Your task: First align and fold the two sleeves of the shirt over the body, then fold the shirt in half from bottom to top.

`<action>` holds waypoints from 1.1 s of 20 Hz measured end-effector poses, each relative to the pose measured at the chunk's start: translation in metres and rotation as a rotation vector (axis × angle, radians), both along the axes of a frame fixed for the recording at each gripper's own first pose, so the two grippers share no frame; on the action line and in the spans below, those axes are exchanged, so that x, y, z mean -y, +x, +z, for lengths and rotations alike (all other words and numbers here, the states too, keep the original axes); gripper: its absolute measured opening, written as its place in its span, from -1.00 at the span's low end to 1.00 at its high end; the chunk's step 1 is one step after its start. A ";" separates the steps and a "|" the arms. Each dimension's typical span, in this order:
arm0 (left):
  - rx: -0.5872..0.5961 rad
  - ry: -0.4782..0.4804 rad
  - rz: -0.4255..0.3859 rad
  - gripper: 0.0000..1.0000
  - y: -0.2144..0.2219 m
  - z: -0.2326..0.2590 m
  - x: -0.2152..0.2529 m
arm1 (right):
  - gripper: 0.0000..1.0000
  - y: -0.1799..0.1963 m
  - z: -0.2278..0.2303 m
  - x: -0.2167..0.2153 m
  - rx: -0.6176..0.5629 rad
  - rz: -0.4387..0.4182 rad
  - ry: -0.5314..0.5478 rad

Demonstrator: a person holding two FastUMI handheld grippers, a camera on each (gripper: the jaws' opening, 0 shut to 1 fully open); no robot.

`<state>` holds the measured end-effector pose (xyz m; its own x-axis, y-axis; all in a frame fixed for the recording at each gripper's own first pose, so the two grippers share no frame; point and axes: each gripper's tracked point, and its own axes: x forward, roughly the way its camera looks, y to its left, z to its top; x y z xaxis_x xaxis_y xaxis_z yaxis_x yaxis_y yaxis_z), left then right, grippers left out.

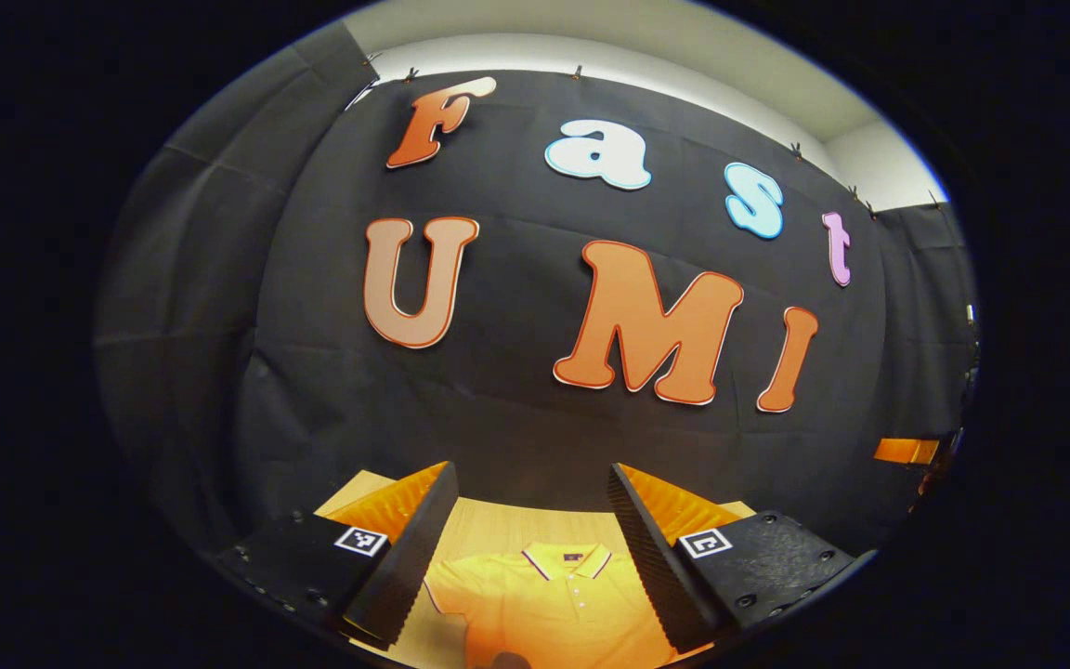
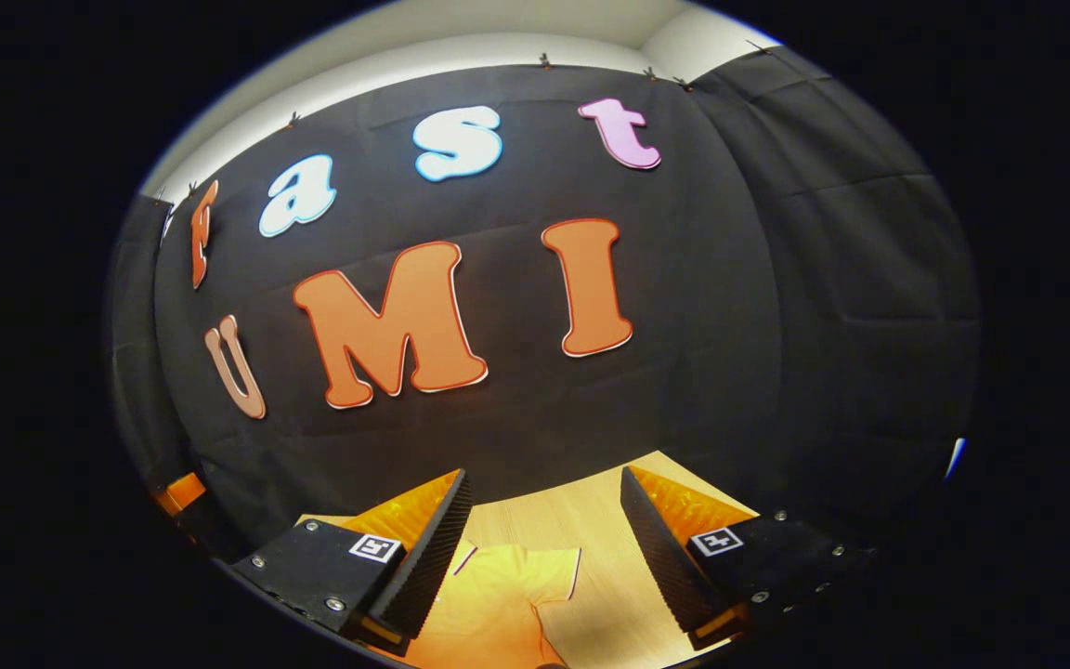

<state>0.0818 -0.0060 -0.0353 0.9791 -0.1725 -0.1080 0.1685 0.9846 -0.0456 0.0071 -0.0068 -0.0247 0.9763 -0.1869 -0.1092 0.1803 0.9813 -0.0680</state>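
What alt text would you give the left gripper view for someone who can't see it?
A yellow polo shirt with a striped collar lies flat on a light wooden table, seen between the open fingers of the left gripper held above it. Behind the table hangs the booth's black cloth wall.

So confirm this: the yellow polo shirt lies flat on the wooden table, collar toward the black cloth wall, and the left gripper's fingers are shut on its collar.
Not quite. The yellow polo shirt does lie flat on the wooden table, collar toward the wall, but the left gripper is open, fingers spread apart above the shirt and holding nothing, as the left gripper view shows.
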 end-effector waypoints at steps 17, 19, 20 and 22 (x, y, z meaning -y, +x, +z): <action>-0.099 0.077 0.060 0.96 0.018 -0.043 -0.050 | 0.96 0.109 -0.137 0.011 -0.592 -0.039 -0.102; -0.102 0.091 0.066 0.96 0.019 -0.044 -0.055 | 0.97 0.122 -0.165 0.023 -0.668 -0.071 -0.110; -0.104 0.097 0.073 0.96 0.020 -0.046 -0.058 | 0.97 0.127 -0.182 0.034 -0.707 -0.095 -0.112; -0.116 0.103 0.084 0.96 0.021 -0.051 -0.063 | 0.98 0.136 -0.212 0.051 -0.778 -0.131 -0.106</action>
<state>0.1030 0.0570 -0.0864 0.9695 -0.0732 -0.2337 0.0853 0.9955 0.0421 0.1435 -0.0577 -0.2364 0.5961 -0.3424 -0.7262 0.1562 0.9367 -0.3134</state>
